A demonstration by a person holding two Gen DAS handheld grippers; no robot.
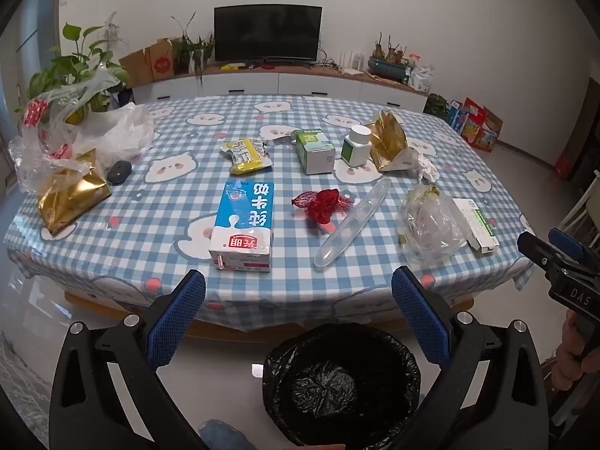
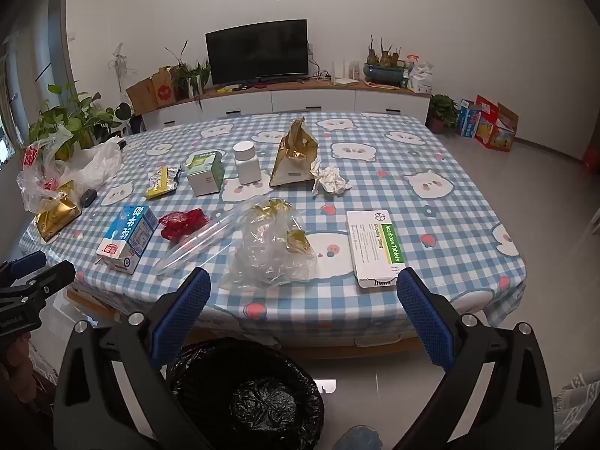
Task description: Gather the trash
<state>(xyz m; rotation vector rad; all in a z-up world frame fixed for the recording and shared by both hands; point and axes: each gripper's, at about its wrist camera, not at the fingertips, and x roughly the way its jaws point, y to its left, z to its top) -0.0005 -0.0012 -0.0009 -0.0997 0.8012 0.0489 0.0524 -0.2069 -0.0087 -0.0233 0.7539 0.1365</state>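
Trash lies on a blue checked tablecloth (image 1: 150,221). A blue milk carton (image 1: 243,225) (image 2: 127,238), a red wrapper (image 1: 322,204) (image 2: 183,223), a clear plastic tube (image 1: 354,221) (image 2: 198,242), a crumpled clear bag (image 1: 431,225) (image 2: 273,251) and a white tablet box (image 2: 375,247) (image 1: 476,225) lie near the front edge. A bin with a black liner (image 1: 341,382) (image 2: 247,393) stands on the floor below. My left gripper (image 1: 300,322) and right gripper (image 2: 303,318) are open and empty, held before the table edge above the bin.
Farther back lie a yellow snack pack (image 1: 247,155), a green box (image 1: 315,150), a white bottle (image 1: 356,146), gold bags (image 1: 388,142) (image 1: 71,195), crumpled paper (image 2: 330,182), a dark mouse (image 1: 119,170) and plastic bags (image 1: 86,135). A TV cabinet (image 1: 285,82) stands behind.
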